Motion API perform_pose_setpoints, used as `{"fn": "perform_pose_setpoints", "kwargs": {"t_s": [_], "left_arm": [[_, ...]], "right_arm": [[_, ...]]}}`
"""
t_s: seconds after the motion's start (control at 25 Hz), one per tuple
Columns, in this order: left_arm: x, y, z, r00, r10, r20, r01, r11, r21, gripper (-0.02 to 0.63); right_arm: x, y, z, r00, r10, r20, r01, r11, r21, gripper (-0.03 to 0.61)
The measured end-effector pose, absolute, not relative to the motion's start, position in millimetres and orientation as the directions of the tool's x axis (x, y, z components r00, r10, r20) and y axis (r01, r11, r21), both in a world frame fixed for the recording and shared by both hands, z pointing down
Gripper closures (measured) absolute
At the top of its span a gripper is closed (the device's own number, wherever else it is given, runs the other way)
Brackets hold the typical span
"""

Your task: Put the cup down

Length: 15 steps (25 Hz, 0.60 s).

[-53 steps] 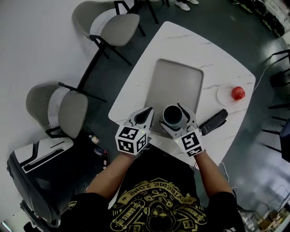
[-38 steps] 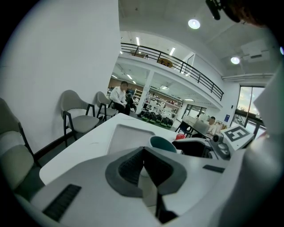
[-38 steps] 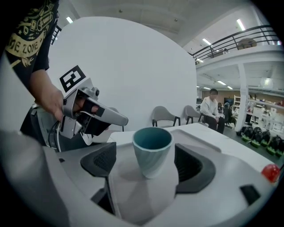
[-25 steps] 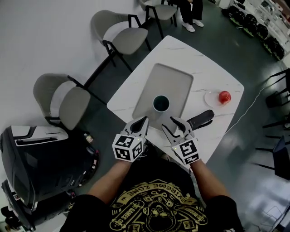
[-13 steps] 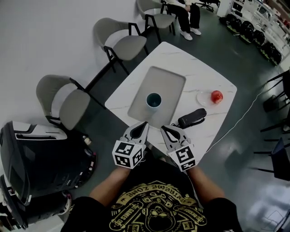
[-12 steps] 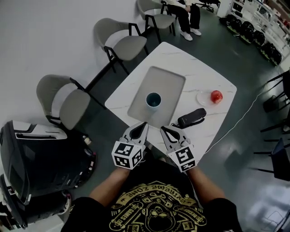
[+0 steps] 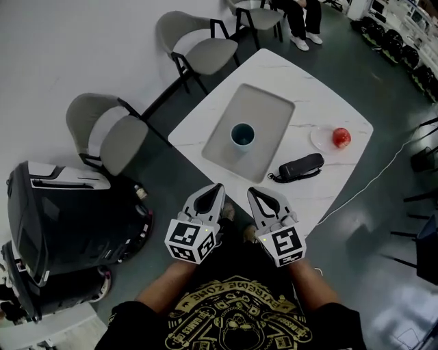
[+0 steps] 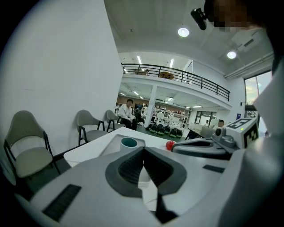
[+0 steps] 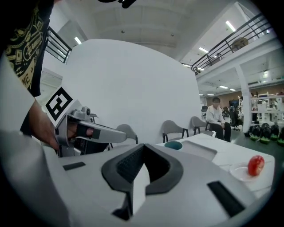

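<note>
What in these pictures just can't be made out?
What the cup holds: head view, too small, inside dark.
The cup's lower part: left gripper view, behind the fingers of the left gripper.
The black object: head view, too small to identify.
The seated person: head view, cut off by top edge.

Person in a black short-sleeved T-shirt (image 7: pixel 236 316) with a gold printed emblem (image 7: pixel 229 321). The left gripper (image 7: pixel 218 187) and right gripper (image 7: pixel 251 191) have pale grey tapered shells with dark grooved insets and dark ribbed pads (image 8: pixel 129 169). Each bears a cube (image 7: pixel 189 240) of black-and-white square markers.
</note>
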<state>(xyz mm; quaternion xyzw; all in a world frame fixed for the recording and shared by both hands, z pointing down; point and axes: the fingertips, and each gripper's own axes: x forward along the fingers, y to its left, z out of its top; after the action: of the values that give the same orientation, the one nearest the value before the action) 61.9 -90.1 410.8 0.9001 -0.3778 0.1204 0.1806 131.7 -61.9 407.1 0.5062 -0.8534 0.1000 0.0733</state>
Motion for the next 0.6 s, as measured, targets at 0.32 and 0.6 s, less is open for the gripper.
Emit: {"fn": "perform_pose_setpoints", "kwargs": {"t_s": [0.32, 0.6], "left_arm": [[39, -76, 396, 0.657, -0.676, 0.333, -0.752, -0.617, 0.231, 0.604], [4, -55, 391, 0.628, -0.718, 0.300, -0.778, -0.586, 0.227, 0.604]], "right_arm": [[125, -70, 384, -0.469, -0.857, 0.214, -0.883, 0.452, -0.124, 0.572], [82, -49, 377, -0.537, -0.818, 0.205, -0.843, 0.528, -0.104, 0.572]]}}
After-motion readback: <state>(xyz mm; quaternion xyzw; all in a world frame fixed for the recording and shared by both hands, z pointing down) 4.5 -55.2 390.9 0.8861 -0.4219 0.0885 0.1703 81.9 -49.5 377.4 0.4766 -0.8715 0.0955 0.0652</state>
